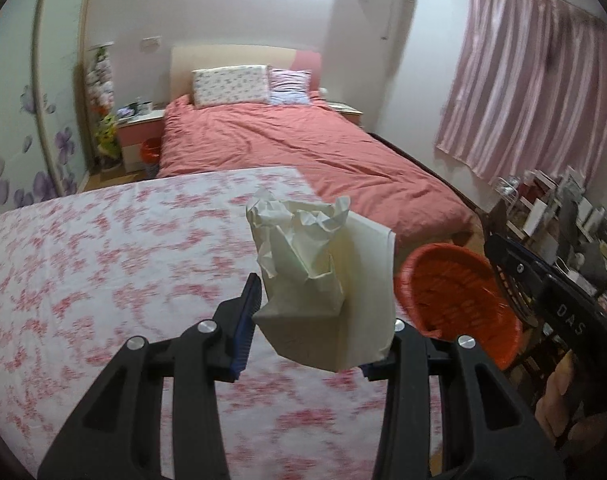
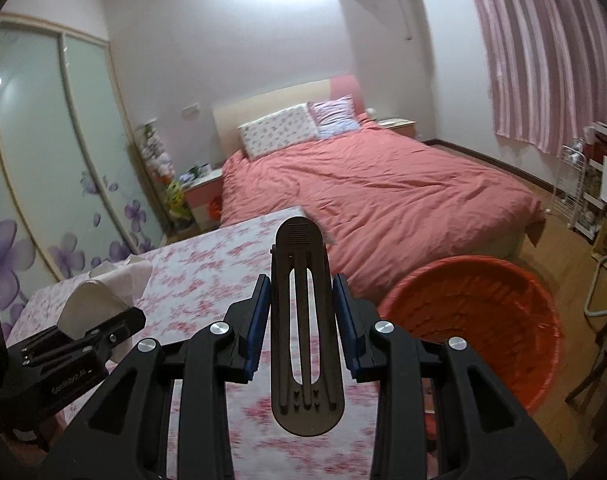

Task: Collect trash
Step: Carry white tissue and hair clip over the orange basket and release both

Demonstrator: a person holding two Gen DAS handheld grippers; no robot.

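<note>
My left gripper (image 1: pixel 323 312) is shut on a crumpled wad of pale paper (image 1: pixel 315 264), held above the floral-clothed table (image 1: pixel 103 280). One blue pad (image 1: pixel 245 320) shows on the left of the wad; the other is hidden behind it. My right gripper (image 2: pixel 301 284) is shut on a flat black slotted plastic piece (image 2: pixel 303 320) that sticks up between its blue pads. An orange basket (image 2: pixel 475 312) stands on the floor to the right of the table, beside both grippers, and shows as the orange basket (image 1: pixel 459 292) in the left wrist view too. The left gripper (image 2: pixel 103 328) with its paper (image 2: pixel 91 300) appears at the left of the right wrist view.
A bed with a salmon duvet (image 2: pixel 383 200) lies beyond the table. Pink curtains (image 1: pixel 523 92) hang on the right wall, with a cluttered rack (image 2: pixel 591 184) below them. Sliding wardrobe doors (image 2: pixel 43 160) and a nightstand (image 1: pixel 139 136) are on the left. Wooden floor (image 2: pixel 555 236) surrounds the basket.
</note>
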